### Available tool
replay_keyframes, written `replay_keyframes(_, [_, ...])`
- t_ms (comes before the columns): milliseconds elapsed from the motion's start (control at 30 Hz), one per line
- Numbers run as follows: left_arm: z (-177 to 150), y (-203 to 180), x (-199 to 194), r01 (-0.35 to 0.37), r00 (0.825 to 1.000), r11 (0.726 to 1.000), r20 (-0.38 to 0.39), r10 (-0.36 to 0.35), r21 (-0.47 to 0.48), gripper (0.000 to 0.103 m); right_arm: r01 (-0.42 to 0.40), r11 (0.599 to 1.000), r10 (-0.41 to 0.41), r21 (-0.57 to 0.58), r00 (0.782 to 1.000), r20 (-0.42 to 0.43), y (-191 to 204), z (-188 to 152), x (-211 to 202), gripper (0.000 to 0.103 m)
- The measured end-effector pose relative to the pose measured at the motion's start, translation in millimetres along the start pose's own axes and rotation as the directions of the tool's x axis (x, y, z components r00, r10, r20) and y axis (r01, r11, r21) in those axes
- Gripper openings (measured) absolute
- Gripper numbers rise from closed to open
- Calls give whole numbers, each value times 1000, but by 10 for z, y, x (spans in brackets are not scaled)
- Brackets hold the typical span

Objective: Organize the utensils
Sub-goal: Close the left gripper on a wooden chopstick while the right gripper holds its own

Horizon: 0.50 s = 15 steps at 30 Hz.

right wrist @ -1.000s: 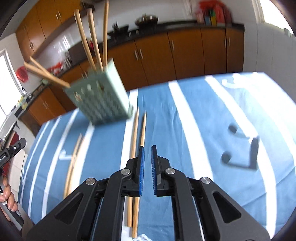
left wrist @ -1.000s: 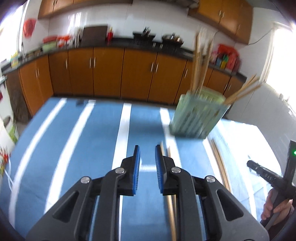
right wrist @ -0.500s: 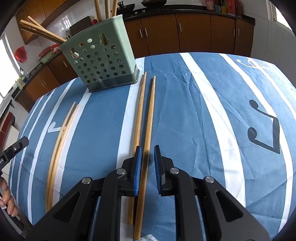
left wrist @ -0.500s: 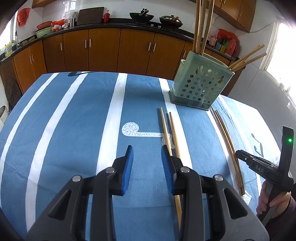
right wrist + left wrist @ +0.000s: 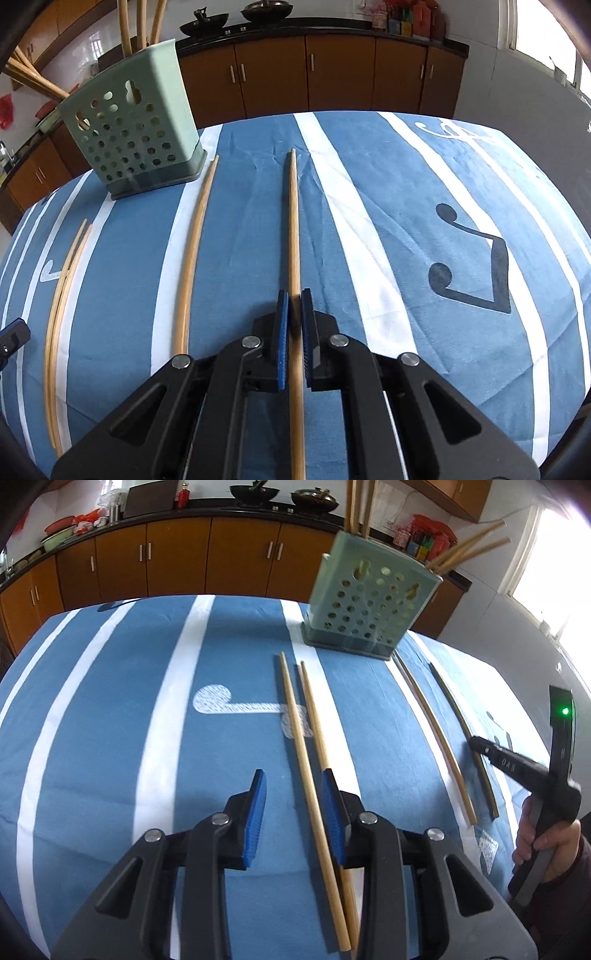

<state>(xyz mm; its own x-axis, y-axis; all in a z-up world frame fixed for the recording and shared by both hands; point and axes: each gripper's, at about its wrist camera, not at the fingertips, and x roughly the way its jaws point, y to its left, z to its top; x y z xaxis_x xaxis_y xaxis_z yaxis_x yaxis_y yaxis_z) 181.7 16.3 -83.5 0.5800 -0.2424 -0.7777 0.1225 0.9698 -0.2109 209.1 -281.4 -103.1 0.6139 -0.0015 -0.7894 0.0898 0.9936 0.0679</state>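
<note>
One chopstick (image 5: 294, 236) is pinched in the right gripper (image 5: 292, 321), lifted just above the striped tablecloth (image 5: 369, 206).

Its partner (image 5: 192, 254) lies beside it, near the green holder (image 5: 133, 136); two more chopsticks (image 5: 306, 746) lie under the left gripper (image 5: 291, 812), jaws spread wide.

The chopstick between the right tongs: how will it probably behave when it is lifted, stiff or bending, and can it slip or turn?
The chopstick looks like thin, straight wood, so probably stiff and light. The right tongs grip it near one end, so the long free part may droop or pivot. Its smooth, round shaft could slip or roll between the pads.
</note>
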Motion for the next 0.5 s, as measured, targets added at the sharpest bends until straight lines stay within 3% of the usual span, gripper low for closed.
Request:
replay_keyframes(167, [-66,-101,99,4,1000,1000,-27,-3,27,23,2,1000,-2,-17,1000,7,5,-20,-9,8])
replay_keyframes(500, [-88,-123,197,-88,996,995,-27,89,55,12,-7,1000,7,-24,1000,9,11,-28,-19,8])
